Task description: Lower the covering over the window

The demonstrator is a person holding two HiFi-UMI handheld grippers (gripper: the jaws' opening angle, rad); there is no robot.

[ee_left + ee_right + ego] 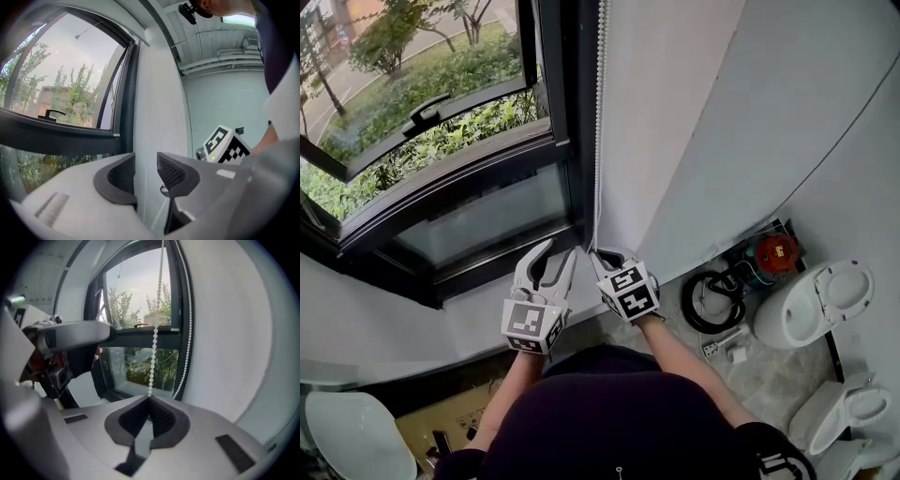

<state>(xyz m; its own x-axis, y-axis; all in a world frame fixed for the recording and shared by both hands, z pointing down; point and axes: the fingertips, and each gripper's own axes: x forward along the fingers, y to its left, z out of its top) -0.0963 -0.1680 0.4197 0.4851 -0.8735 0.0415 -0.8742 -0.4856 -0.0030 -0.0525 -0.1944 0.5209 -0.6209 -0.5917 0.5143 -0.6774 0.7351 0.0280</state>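
A black-framed window [450,183] fills the left of the head view, its panes uncovered and green shrubs [441,70] showing through the glass. In the left gripper view a white casing [140,33] runs along the window's top edge; whether the covering is rolled inside it cannot be told. Just below the sill, the person's left gripper [561,251] is held up with its jaws apart. Its own view shows the left gripper [145,171] with both dark pads clear of each other and only the white wall [159,108] behind the gap. Just beside it, the right gripper [598,255] has its jaws together, clamped on a white bead chain [598,141] that hangs straight down along the window's right-hand frame. The right gripper view shows the right gripper [150,401] pinching one strand of that bead chain [156,319], which rises from the pads, while a second strand hangs free near the frame. Further right, on the floor [769,375], lie a coiled black hose [712,300], a red device [776,251] and a white toilet [816,305].
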